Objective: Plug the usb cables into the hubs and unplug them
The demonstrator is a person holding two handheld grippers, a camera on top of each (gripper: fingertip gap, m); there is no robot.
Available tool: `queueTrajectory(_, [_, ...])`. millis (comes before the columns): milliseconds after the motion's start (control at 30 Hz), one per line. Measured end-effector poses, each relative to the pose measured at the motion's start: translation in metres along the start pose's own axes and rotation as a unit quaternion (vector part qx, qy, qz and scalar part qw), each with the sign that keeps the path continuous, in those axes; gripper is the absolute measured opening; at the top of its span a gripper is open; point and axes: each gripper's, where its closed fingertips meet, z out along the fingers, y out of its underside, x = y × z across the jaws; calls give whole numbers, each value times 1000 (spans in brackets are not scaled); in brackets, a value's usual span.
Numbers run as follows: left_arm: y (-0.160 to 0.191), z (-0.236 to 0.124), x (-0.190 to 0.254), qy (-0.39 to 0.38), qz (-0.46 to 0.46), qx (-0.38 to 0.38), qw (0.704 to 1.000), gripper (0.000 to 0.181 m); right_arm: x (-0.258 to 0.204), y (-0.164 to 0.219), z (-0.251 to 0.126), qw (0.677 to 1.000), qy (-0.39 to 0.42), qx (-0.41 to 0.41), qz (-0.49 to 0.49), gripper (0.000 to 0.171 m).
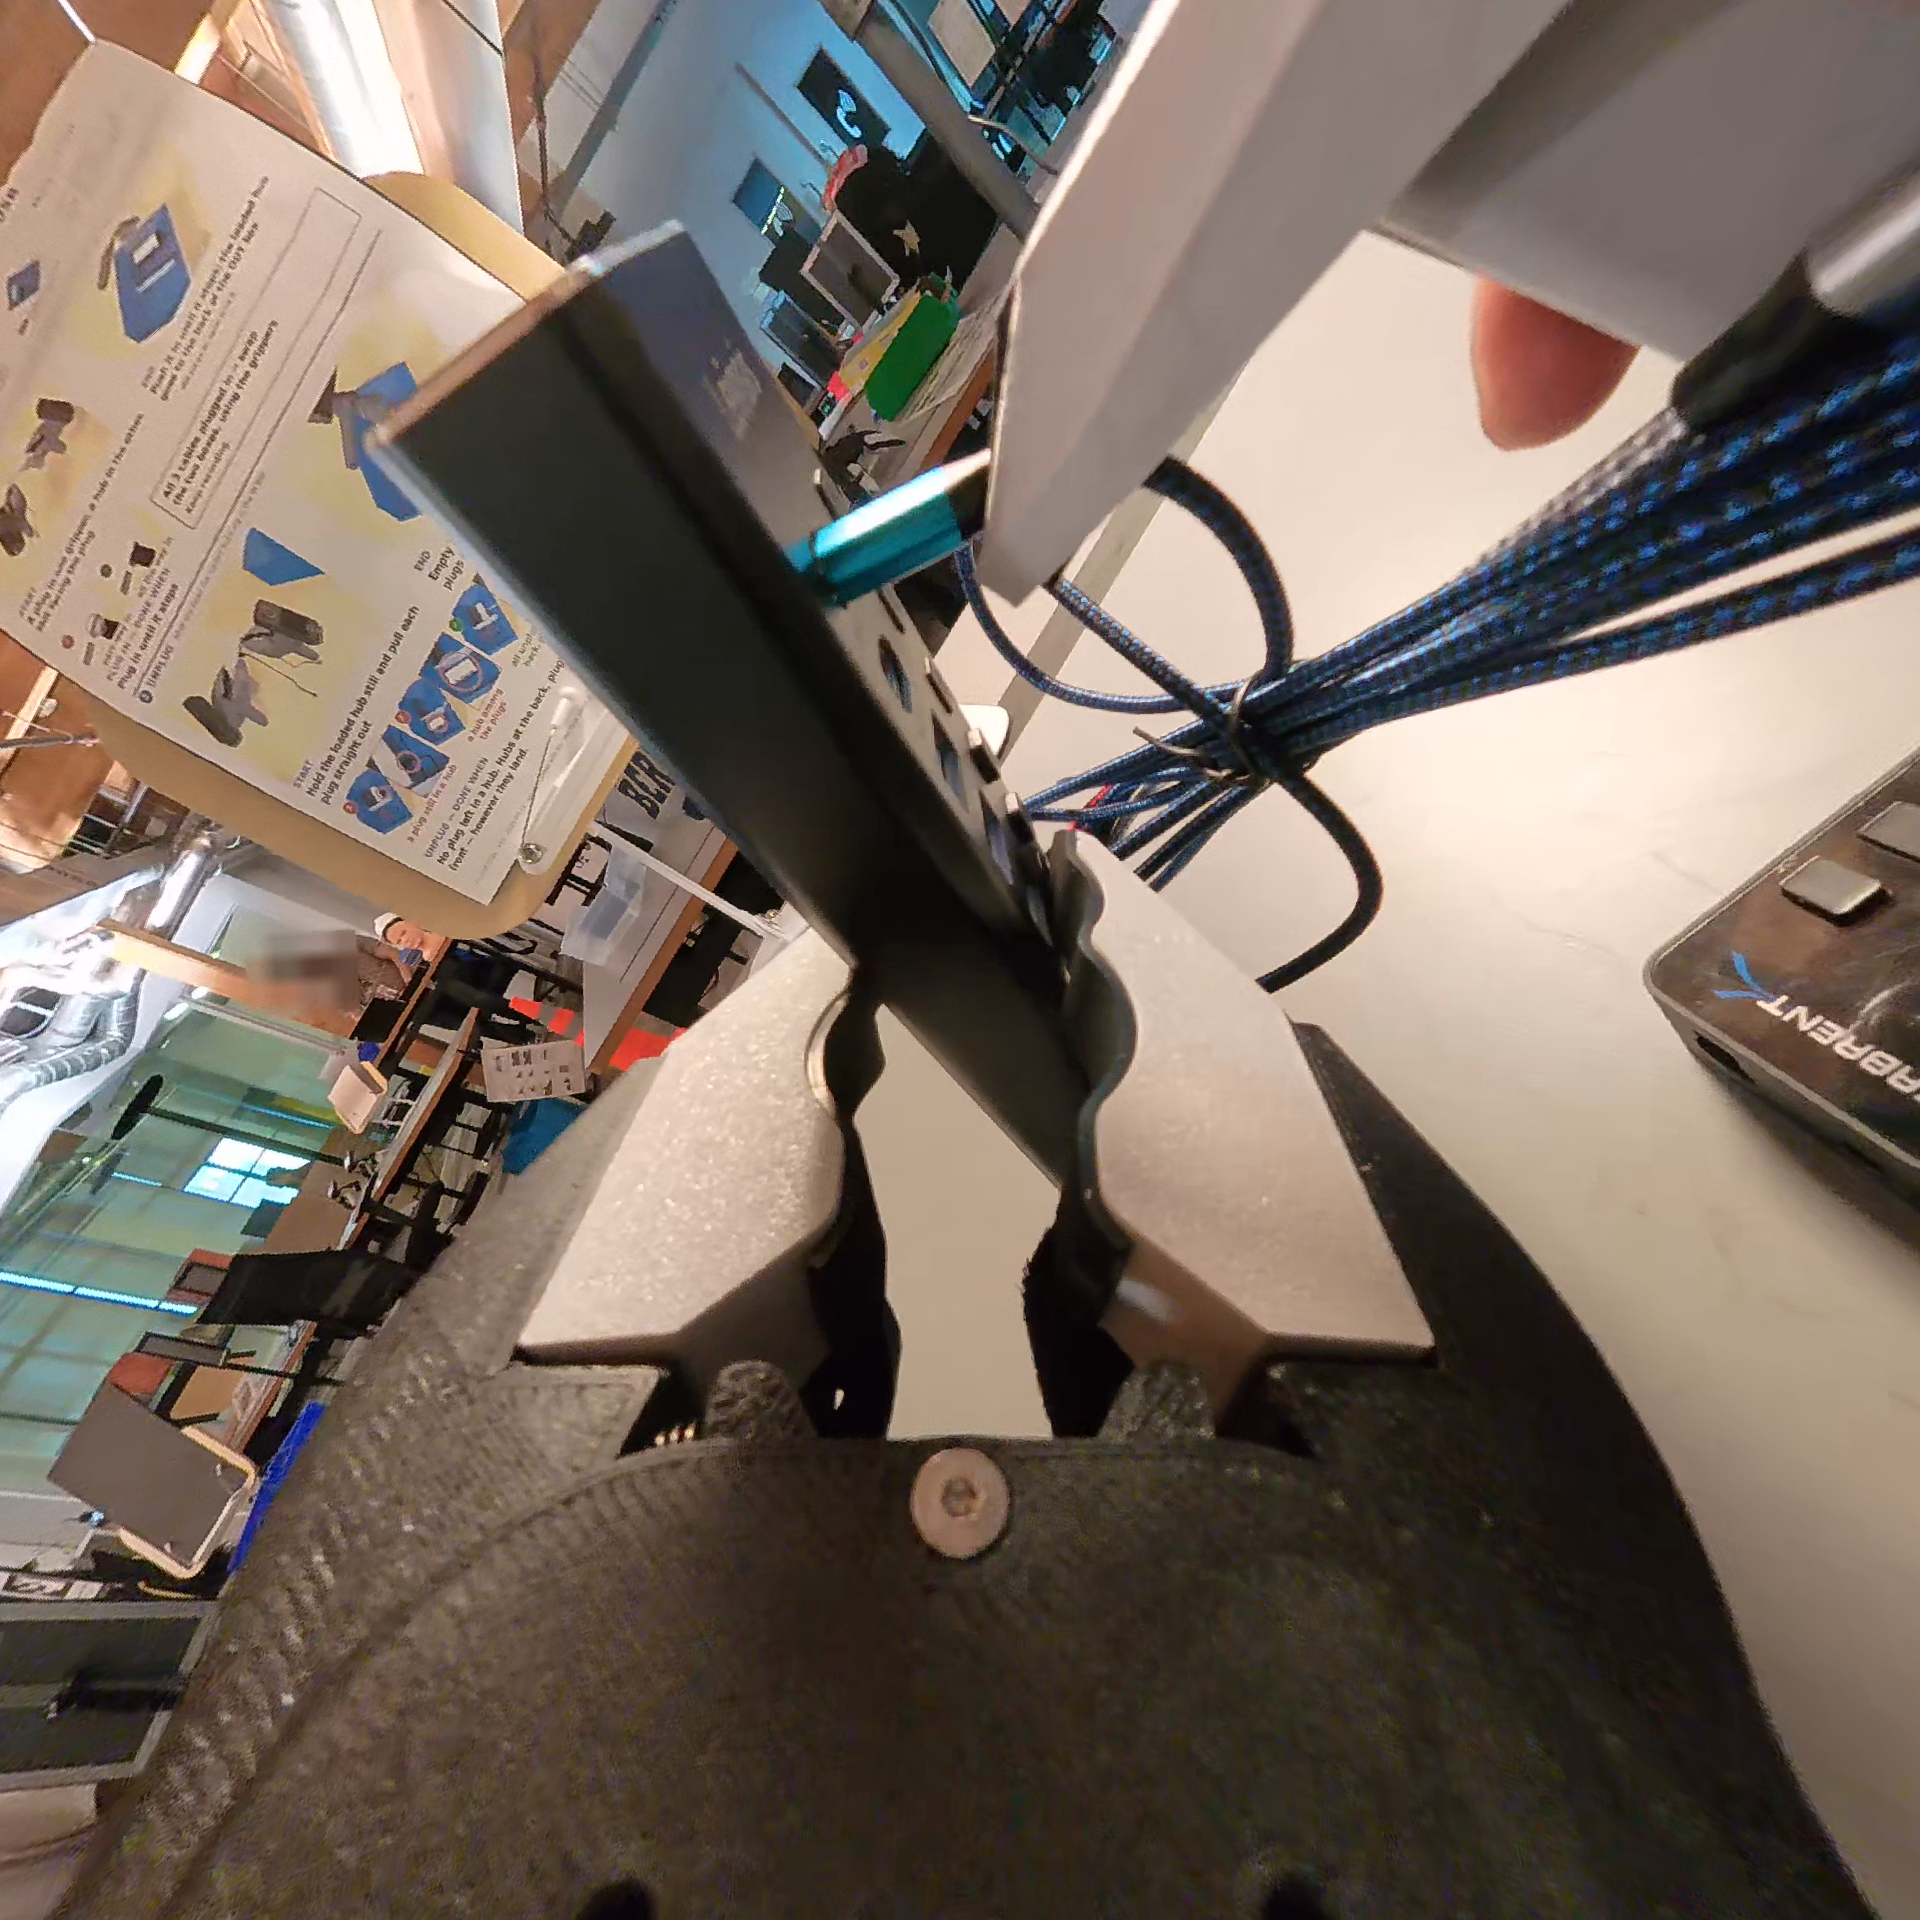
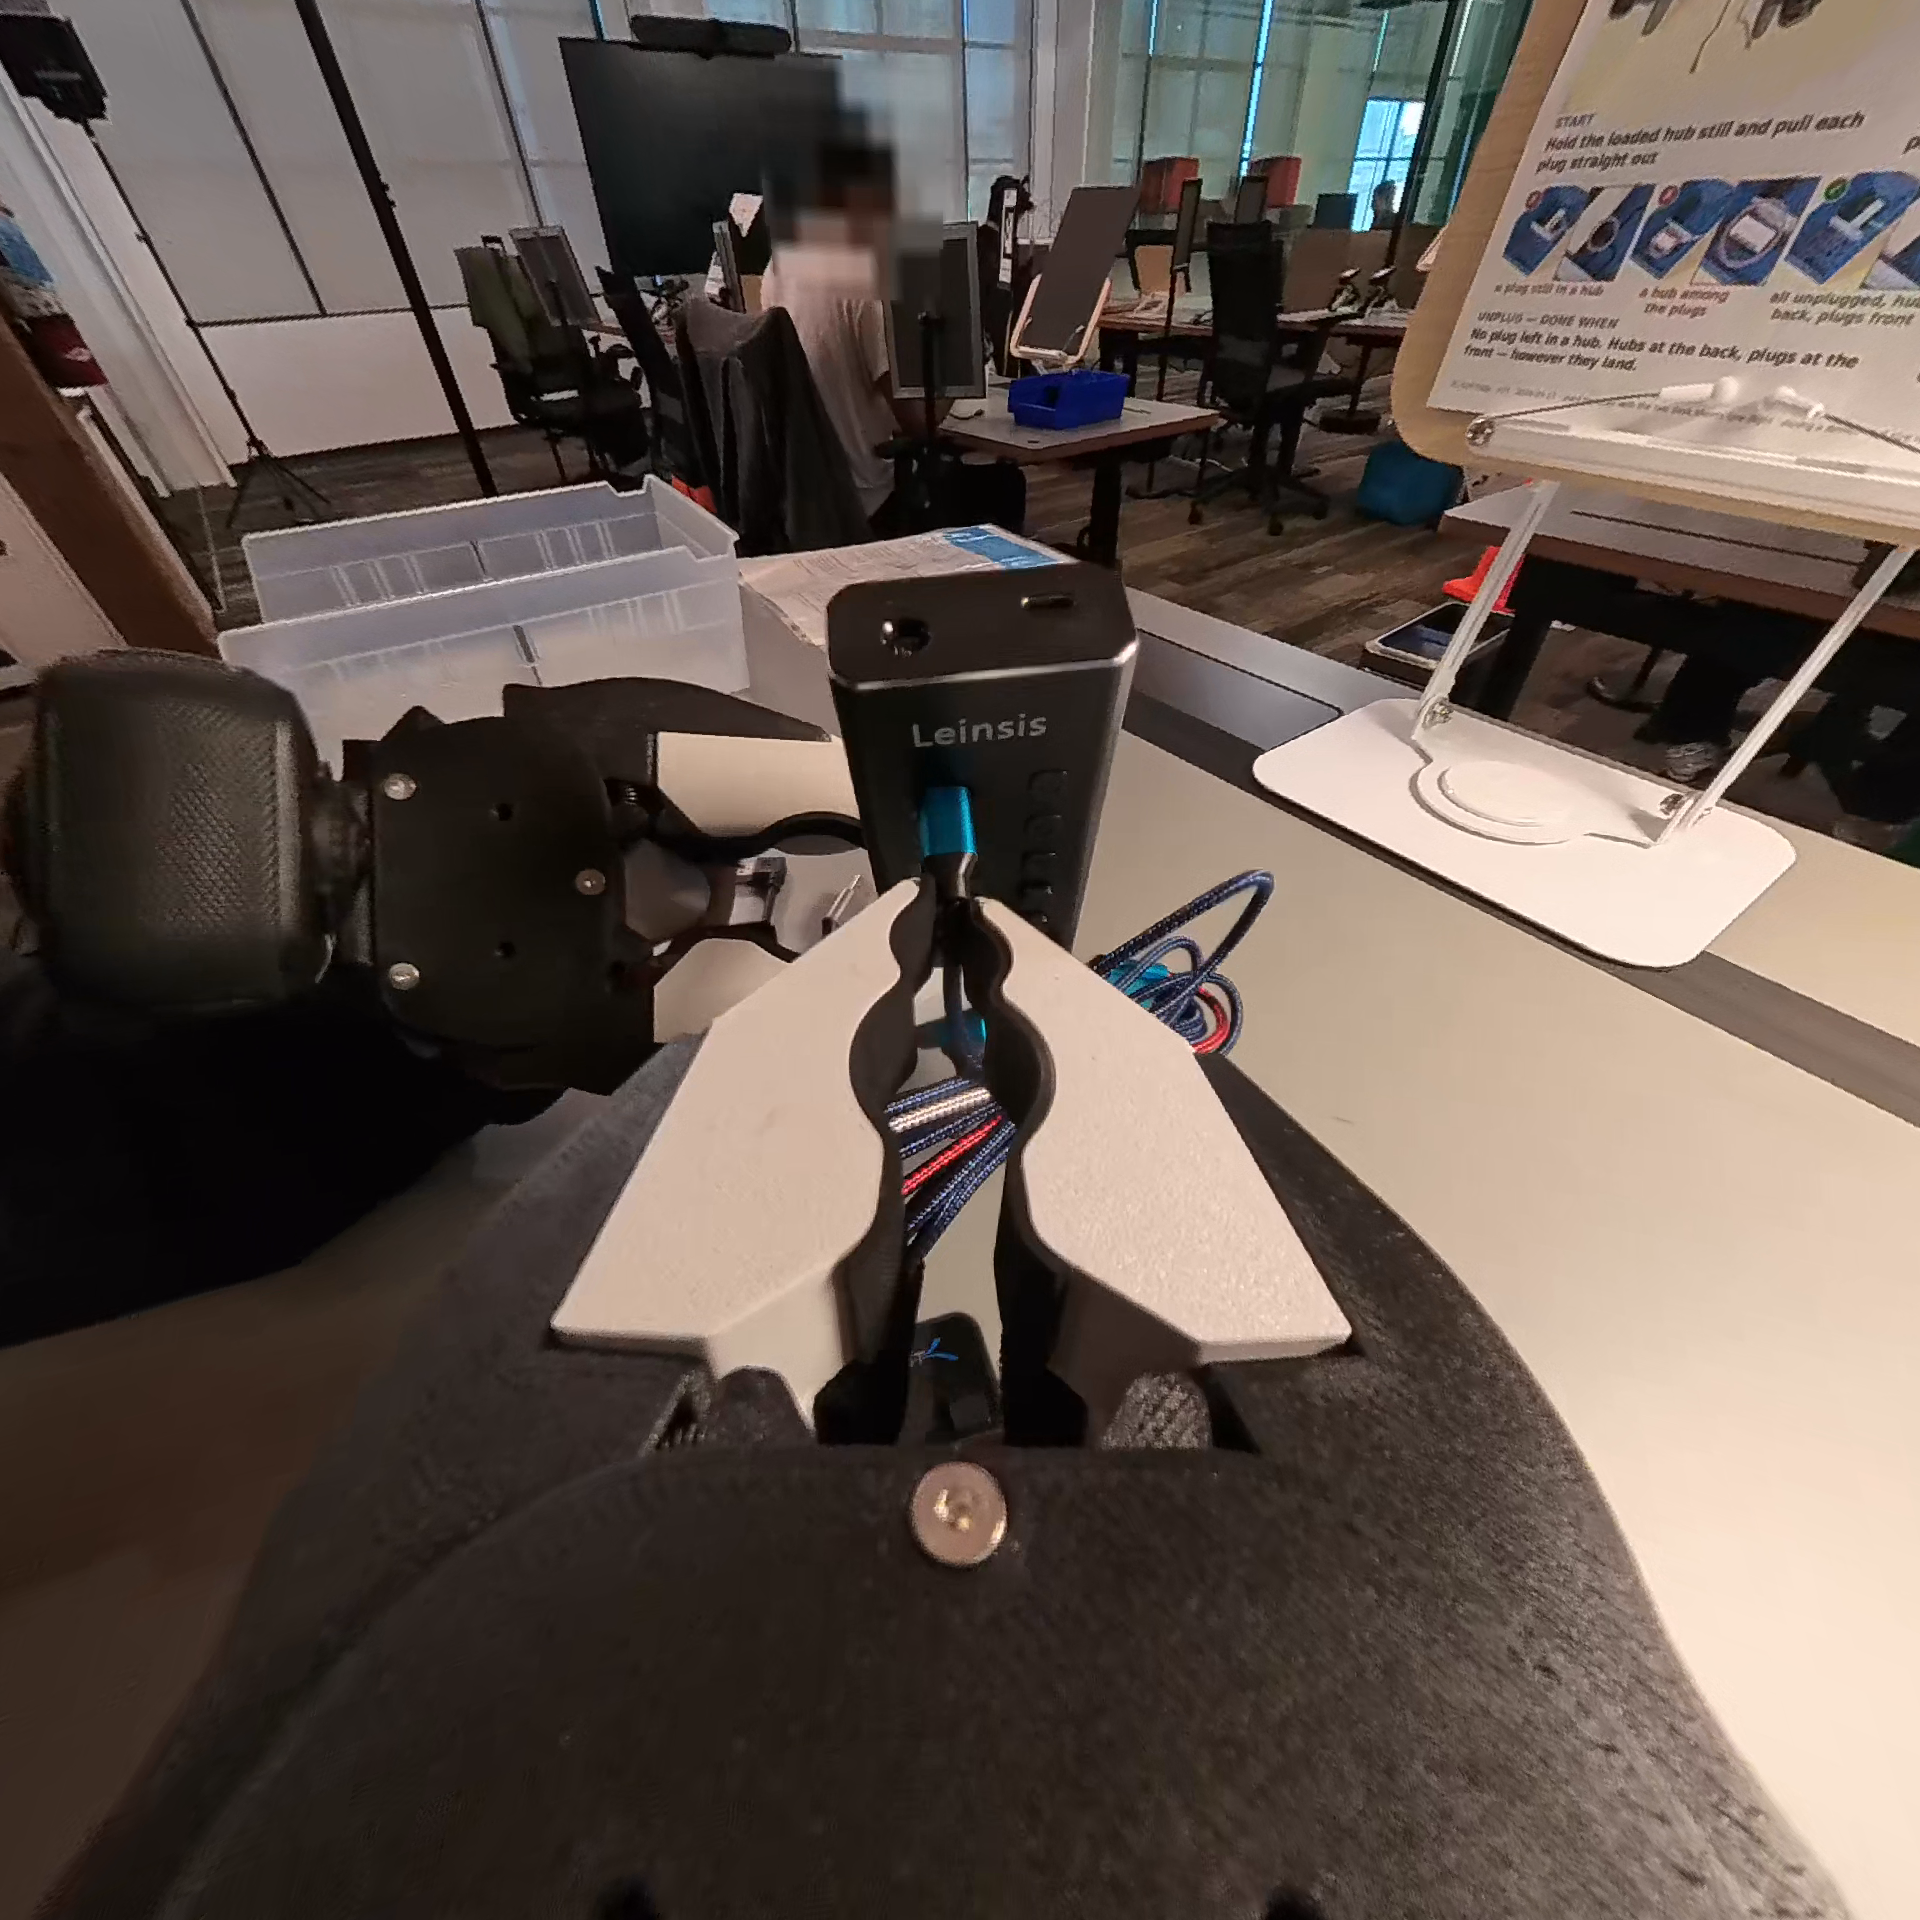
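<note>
Left gripper clamped tight on the dark hub, held up off the table, right gripper pinched nearly closed on the teal plug seated in its port.

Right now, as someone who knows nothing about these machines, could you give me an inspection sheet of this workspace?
Surface: pale table, mostly bare on the right.
Job's things: dark hub held upright off the table; teal plug seated in its top port; second hub lying flat.
Clutter: clear plastic bin; instruction sheet on a stand.
Grippers: left gripper shut on the hub's lower end; right gripper shut on the cable just behind the plug.
Cables: bundle of blue braided cables, tied with wire, running under the right gripper.
Surroundings: open office with desks, chairs, a seated person.
</note>
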Motion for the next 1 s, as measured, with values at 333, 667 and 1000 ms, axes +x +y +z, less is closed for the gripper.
queueTrajectory(333, [3,0,-2,-12,10,-7,1000,37,2,-2,4,1000,13,-7,-6,1])
queueTrajectory(667, [7,3,-10,45,-184,14,982,31,0,-10,16,999,-26,-20,-24,3])
queueTrajectory(1000, [38,10,-33,133,-456,48,879,29,56,12,3,997,-19,67,12,23])
